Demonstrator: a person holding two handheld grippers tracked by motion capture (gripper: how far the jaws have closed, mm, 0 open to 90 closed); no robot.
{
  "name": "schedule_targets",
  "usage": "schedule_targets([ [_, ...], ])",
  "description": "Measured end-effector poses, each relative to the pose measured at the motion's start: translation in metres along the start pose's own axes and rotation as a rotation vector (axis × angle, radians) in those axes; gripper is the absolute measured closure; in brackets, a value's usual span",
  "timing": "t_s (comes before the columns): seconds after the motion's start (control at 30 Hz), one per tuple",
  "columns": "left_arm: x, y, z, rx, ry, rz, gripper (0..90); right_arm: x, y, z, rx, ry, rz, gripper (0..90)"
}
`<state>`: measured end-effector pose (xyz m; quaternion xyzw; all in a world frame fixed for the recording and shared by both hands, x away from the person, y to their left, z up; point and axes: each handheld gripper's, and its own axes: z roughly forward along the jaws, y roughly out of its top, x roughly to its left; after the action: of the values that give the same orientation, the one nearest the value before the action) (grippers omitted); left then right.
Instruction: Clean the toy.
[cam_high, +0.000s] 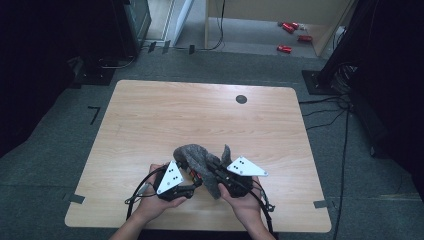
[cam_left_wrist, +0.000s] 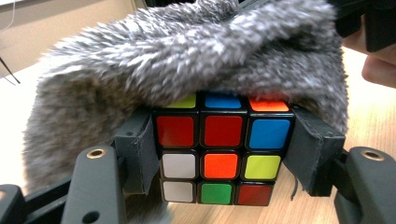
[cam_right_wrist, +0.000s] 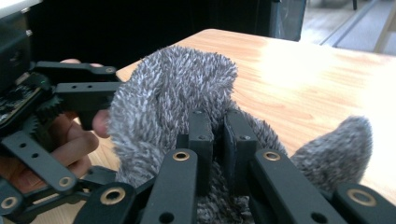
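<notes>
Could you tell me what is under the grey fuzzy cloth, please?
A colour-tile puzzle cube, clamped in the left gripper. The grey fuzzy cloth drapes over its top; the cube's covered top and back cannot be seen.

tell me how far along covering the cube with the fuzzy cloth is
Partly done. The left gripper is shut on the puzzle cube, and the grey fuzzy cloth already drapes over the cube's top. The right gripper is pinching the cloth. Left to do: the cube's front face is uncovered, so the cloth needs pulling down over it.
</notes>
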<state>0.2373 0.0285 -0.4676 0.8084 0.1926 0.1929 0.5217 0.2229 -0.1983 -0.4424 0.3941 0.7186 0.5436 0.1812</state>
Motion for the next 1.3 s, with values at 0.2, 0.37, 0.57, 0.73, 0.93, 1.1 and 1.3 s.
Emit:
schedule_targets([
  [0.2, -0.001, 0.0, 0.0, -0.002, -0.001, 0.007, 35.5, 0.02, 0.0, 0.002, -0.006, 0.037, -0.08, 84.0],
  [0.37, 0.0, 0.0, -0.002, -0.014, -0.001, 0.004, 35.6, 0.004, 0.002, -0.001, -0.005, -0.002, -0.032, 83.9],
  [0.57, 0.001, 0.0, -0.001, -0.017, -0.01, -0.008, 35.6, 0.008, 0.001, -0.002, -0.011, -0.033, -0.047, 84.0],
  [0.73, 0.001, 0.001, -0.002, -0.021, -0.007, -0.001, 35.6, 0.027, 0.002, 0.001, -0.02, 0.01, -0.13, 83.7],
  [0.93, 0.003, 0.001, -0.006, -0.045, -0.012, -0.013, 35.6, -0.01, 0.0, -0.004, -0.019, -0.055, 0.006, 84.0],
  [1.1, 0.011, 0.004, -0.013, -0.12, -0.046, -0.078, 35.6, -0.028, -0.011, 0.001, -0.012, 0.002, 0.094, 84.0],
  [1.3, 0.018, 0.004, -0.021, -0.18, -0.073, -0.137, 35.6, -0.024, -0.018, 0.011, 0.025, 0.061, 0.108, 84.1],
])
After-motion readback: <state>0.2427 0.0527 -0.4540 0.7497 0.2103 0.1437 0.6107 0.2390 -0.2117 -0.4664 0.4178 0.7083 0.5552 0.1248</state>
